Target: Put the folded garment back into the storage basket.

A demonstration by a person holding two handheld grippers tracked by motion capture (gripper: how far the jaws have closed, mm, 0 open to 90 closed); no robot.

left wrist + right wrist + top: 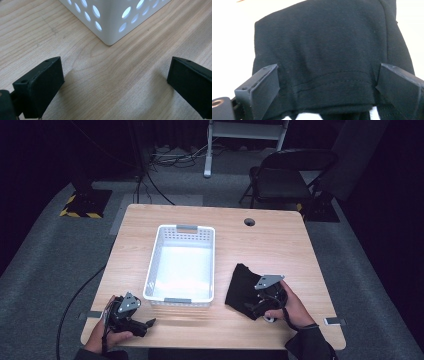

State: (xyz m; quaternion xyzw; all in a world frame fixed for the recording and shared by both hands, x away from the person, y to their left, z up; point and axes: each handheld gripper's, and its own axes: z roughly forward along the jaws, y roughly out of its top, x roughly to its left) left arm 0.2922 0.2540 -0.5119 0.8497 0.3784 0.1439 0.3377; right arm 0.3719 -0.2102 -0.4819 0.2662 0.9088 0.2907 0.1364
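One black garment lies folded on the wooden table, right of one white perforated basket. Right gripper jaws spread astride its hem; left gripper jaws spread over bare wood. Grey carpet, one folding chair.

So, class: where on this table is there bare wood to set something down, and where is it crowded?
Free: the far strip beyond the white basket, the right side past the black cloth, and the left edge beside the basket. Crowded: the near edge, where the left gripper sits by the basket's corner and the right gripper is over the cloth.
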